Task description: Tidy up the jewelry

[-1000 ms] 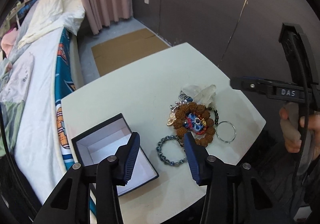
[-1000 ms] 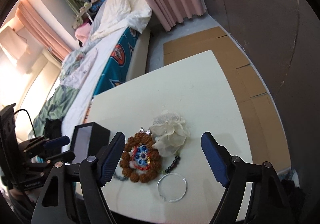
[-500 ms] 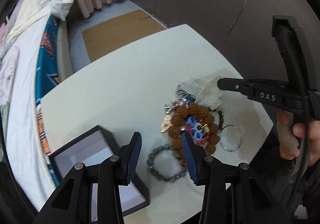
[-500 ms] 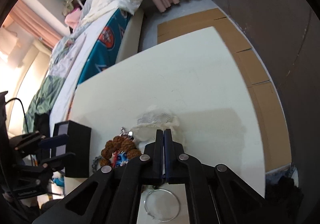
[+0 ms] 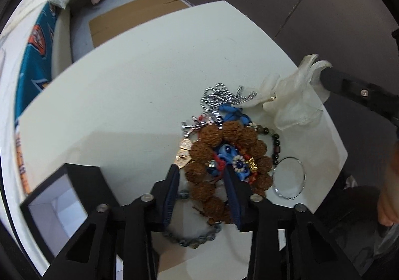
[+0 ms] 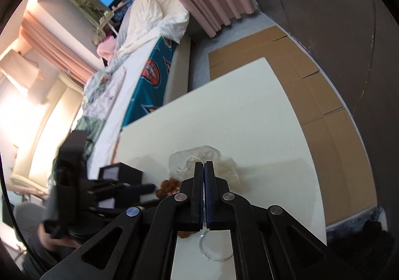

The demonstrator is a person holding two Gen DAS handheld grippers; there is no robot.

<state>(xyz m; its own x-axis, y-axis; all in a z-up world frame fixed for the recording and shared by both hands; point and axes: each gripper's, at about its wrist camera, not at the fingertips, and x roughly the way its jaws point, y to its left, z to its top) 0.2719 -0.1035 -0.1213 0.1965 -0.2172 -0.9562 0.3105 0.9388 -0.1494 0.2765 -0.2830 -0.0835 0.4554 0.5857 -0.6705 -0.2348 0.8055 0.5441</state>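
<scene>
The left gripper [image 5: 202,195] hangs low over the jewelry pile with its two blue-padded fingers [image 5: 172,195] spread apart, straddling part of the bracelet of large brown wrinkled seed beads [image 5: 212,145]; whether the pads touch the beads cannot be told. Inside that brown ring lies a tangle of blue, red and white beaded charms [image 5: 234,157]. Under the gripper's body a bracelet of dark grey-blue beads [image 5: 197,241] curves on the white table [image 5: 124,95]. To the right of its fingers sit a thin clear glass bangle [image 5: 289,177] and a strand of small dark green beads [image 5: 275,142]; ahead lie a twisted silver chain [image 5: 222,95] and a gold leaf-shaped pendant [image 5: 184,152]. To its left stands an open black box with a white lining [image 5: 57,207].

The right gripper [image 6: 202,192] has its fingers pressed together, pinching a sheer white fabric flower [image 5: 294,100], which hangs lifted at the far right edge of the table. Below its fingers in the right wrist view the bangle shows again.
</scene>
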